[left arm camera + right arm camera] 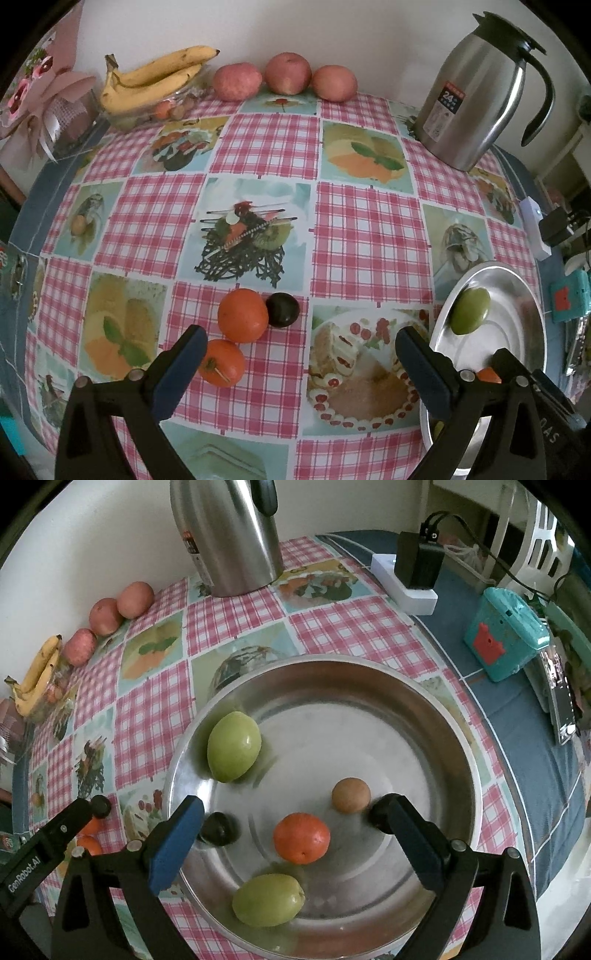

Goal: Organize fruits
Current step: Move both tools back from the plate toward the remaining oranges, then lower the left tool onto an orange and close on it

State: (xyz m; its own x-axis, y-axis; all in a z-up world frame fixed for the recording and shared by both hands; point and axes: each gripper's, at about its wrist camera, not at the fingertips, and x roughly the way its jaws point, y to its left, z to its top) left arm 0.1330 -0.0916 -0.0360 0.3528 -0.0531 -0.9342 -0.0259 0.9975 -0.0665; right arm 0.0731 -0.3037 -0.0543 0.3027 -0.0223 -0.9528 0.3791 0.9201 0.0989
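On the checkered worktop (354, 236), three fruits (242, 315) lie at eleven o'clock of the wide, empty left claw (299, 354), the nearer one.

Table (258, 147) under a wipe-clean cloth (369, 236): pink-and-white check squares alternating with printed food pictures, blue border at the edges. Plain off-white wall (332, 29) directly beyond the table's far edge, ahead of both tools. Steel thermos jug (476, 99) stands ahead and to the right of the left tool, near the wall. White power strip (404, 587) with black adapter (419, 563) ahead-right of the right tool, on the blue border. White slatted chair (543, 542) beyond that corner. Light soft, dim, no hard shadows.
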